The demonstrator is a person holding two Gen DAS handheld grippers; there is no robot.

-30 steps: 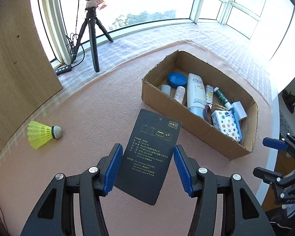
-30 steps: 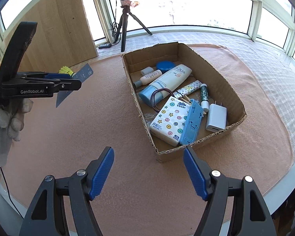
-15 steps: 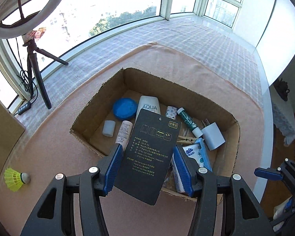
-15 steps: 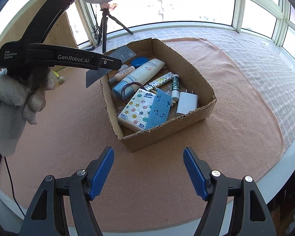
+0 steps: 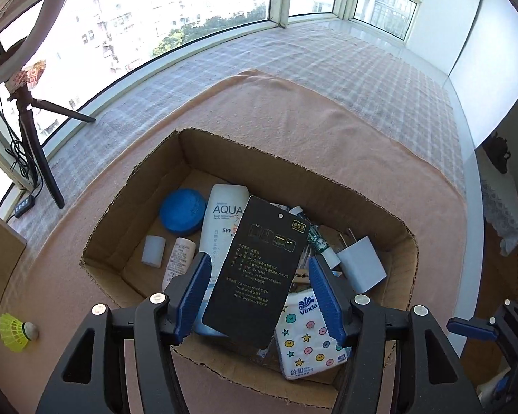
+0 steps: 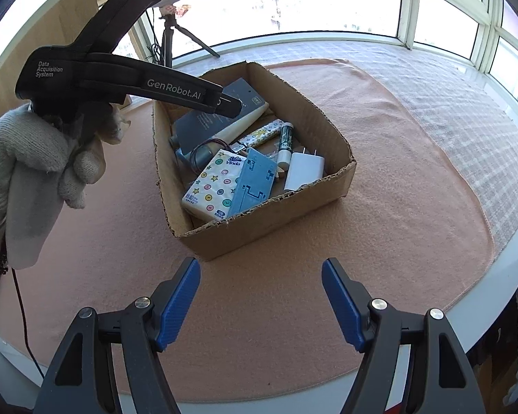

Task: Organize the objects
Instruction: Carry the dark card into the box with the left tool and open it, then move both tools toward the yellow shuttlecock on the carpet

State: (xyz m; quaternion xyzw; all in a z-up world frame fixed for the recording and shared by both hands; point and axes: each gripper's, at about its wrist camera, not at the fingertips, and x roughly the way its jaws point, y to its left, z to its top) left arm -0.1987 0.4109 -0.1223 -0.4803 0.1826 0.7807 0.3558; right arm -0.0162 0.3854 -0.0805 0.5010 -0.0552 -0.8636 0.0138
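Now your left gripper (image 5: 259, 293) hangs over the cardboard box (image 5: 402, 276), jaws opening, the black card (image 5: 255, 272) loose between them above the sunscreen tube (image 5: 221, 220), tissue pack (image 5: 307, 338) and charger (image 5: 361, 262). Your right gripper (image 6: 260, 296) stands open and empty just short of the box; a shuttlecock (image 5: 13, 333) lies well apart on the pink cloth (image 5: 293, 110).

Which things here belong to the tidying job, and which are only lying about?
Belong to the job:
- black card between the opening jaws of the left gripper, over the box
- cardboard box
- yellow shuttlecock, on the cloth outside the box
- right gripper, open and empty

Only lying about:
- ring light tripod
- wooden board
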